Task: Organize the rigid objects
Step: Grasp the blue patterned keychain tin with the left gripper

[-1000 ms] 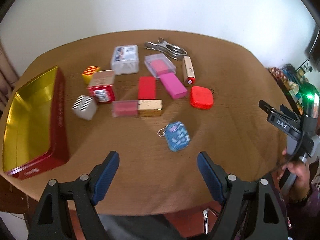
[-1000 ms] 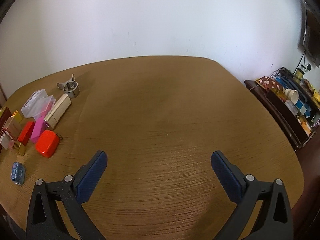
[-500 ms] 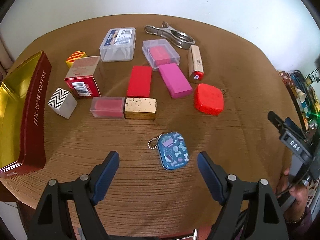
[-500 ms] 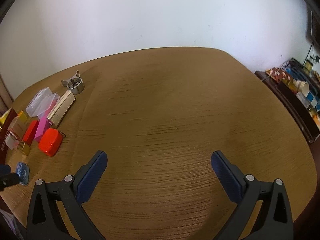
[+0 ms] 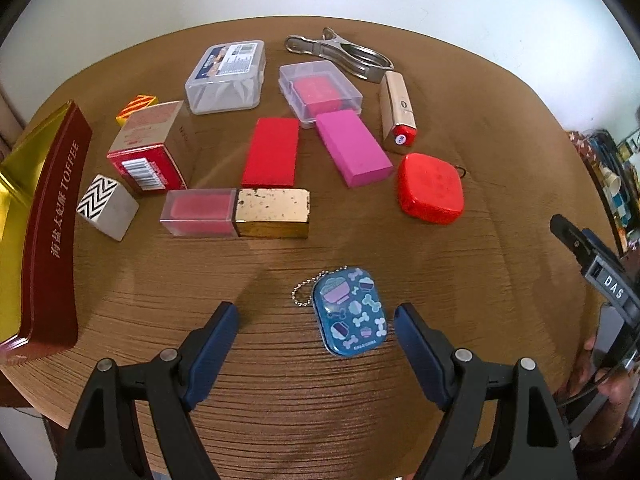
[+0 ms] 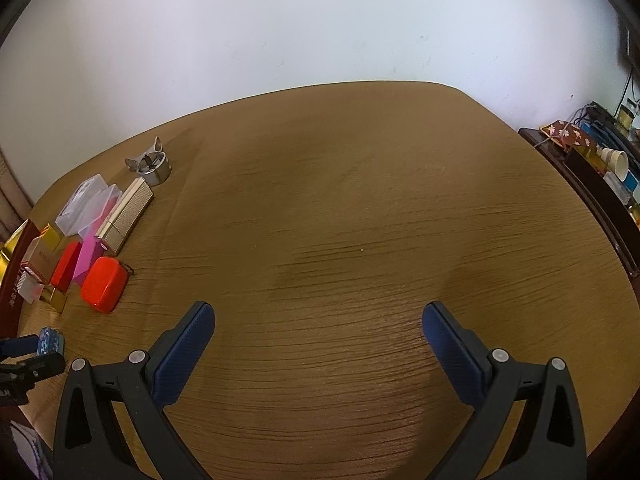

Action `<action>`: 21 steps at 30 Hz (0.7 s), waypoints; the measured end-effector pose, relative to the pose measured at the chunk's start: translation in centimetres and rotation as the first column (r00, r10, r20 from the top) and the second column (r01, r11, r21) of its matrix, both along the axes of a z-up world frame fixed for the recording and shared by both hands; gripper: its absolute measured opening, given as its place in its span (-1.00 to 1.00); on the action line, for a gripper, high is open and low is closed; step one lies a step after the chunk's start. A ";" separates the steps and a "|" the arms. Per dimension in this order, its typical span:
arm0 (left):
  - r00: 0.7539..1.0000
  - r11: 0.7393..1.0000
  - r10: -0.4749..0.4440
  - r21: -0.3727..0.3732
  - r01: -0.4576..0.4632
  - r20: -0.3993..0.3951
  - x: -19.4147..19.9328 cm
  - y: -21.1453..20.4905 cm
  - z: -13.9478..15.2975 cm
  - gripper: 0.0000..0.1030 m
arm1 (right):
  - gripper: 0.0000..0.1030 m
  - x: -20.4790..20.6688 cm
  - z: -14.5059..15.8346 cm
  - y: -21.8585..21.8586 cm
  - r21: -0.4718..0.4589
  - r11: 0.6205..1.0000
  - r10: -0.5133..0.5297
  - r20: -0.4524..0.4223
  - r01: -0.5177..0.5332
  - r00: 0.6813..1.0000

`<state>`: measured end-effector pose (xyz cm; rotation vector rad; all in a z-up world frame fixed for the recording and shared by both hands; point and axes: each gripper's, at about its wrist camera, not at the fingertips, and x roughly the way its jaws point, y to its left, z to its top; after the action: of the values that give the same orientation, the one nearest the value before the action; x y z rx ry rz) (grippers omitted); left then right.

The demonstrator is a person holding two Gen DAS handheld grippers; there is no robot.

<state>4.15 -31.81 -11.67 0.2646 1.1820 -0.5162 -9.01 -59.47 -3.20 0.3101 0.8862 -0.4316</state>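
A blue patterned tin with a bead chain lies on the brown table, just ahead of my open left gripper and nearer its right finger. Beyond it lie a red rounded case, a gold block, a clear box with red inside, a red block, a pink block and several other small boxes. An open red and gold toffee tin stands at the left. My right gripper is open over bare table, with the same objects far to its left.
A metal clip and a wooden lighter-like stick lie at the back of the group. A hand holds the other gripper at the right table edge. A cluttered dark sideboard stands right of the table.
My left gripper has moved forward and down toward the blue tin, which now sits close between the fingertips. The right gripper shifted slightly; both stayed open.
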 end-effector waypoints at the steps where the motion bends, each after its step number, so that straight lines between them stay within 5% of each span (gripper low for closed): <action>1: 1.000 1.000 -0.004 0.003 0.004 0.007 -0.4 -0.2 -0.2 0.60 | 1.00 0.0 -0.1 0.0 0.003 1.000 0.001 -0.001 -0.001 1.000; 6: 0.998 0.999 -0.028 0.024 0.027 0.049 -1.3 -0.6 -0.4 0.39 | 1.00 0.3 -0.3 0.2 0.014 1.000 -0.003 -0.009 0.003 1.000; 10: 0.997 0.999 -0.035 0.010 0.035 0.069 -2.1 -0.4 0.3 -0.38 | 1.00 0.3 -0.4 0.4 0.014 1.000 -0.007 -0.009 0.007 1.000; 21: 0.993 0.999 -0.043 0.013 0.042 0.110 -4.3 -0.5 1.2 -0.39 | 1.00 0.1 -0.3 0.5 0.006 1.000 0.000 -0.001 0.000 1.000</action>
<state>-0.16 -32.26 -10.49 0.3241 1.0739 -0.5265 -8.90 -58.95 -3.49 0.3153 0.8884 -0.4298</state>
